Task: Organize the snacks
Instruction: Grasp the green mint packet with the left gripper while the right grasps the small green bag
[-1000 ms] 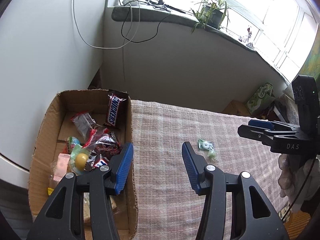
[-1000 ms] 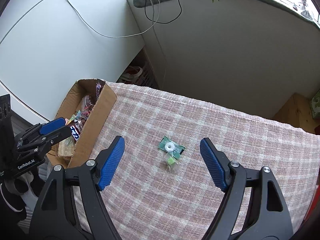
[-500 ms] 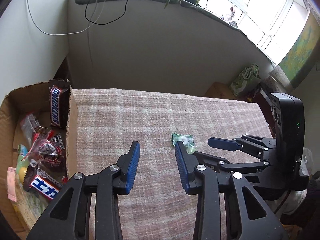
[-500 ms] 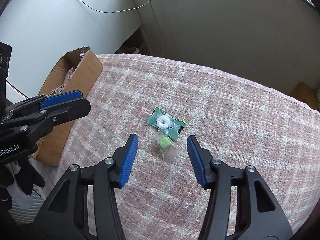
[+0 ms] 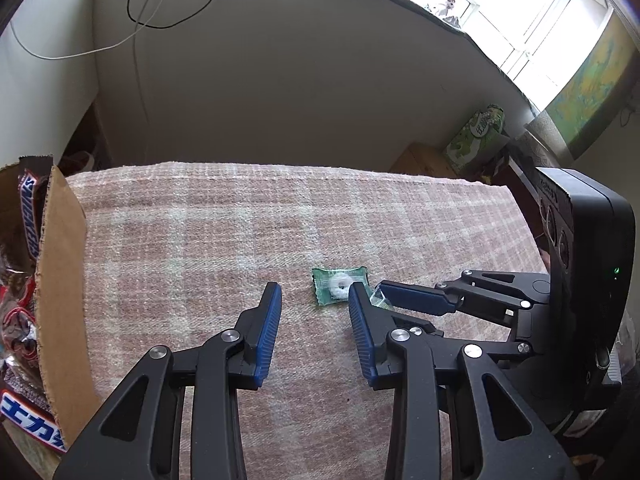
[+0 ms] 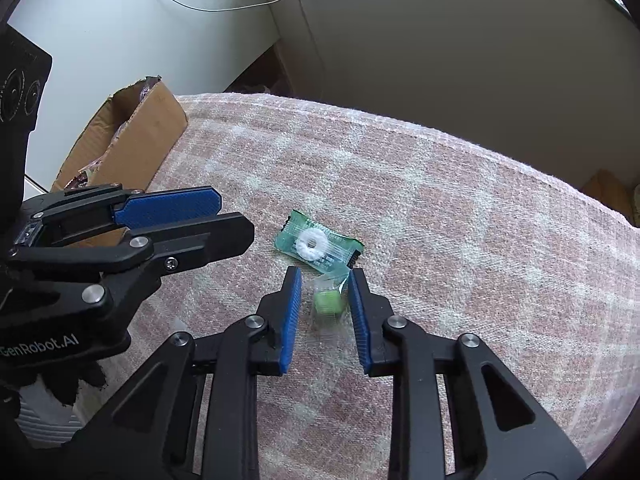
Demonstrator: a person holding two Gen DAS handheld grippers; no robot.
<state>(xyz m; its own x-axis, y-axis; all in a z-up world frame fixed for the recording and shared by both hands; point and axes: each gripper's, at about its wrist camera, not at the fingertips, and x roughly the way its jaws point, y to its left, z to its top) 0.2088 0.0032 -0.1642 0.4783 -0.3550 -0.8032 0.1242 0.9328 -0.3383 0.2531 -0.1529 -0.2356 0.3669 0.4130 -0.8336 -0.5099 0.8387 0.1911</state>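
Note:
A green wrapper with a white ring candy (image 6: 316, 245) lies on the pink plaid cloth (image 6: 460, 216); it also shows in the left wrist view (image 5: 339, 283). Just below it lies a small green candy in clear wrap (image 6: 328, 303). My right gripper (image 6: 325, 280) is low over the cloth, its blue pads either side of the small candy, with gaps showing on both sides. My left gripper (image 5: 314, 294) is open and empty, just left of the ring candy. The cardboard box (image 5: 60, 288) of snacks stands at the cloth's left end.
The box holds a Snickers bar (image 5: 30, 208) and several other wrapped sweets. Beyond the cloth's far edge is a grey wall with hanging cables (image 5: 160, 20). A green bag (image 5: 478, 132) sits on the floor at the far right.
Both grippers have moved in toward the two candies. The right gripper has narrowed around the small green candy. The left has swung right, away from the box.

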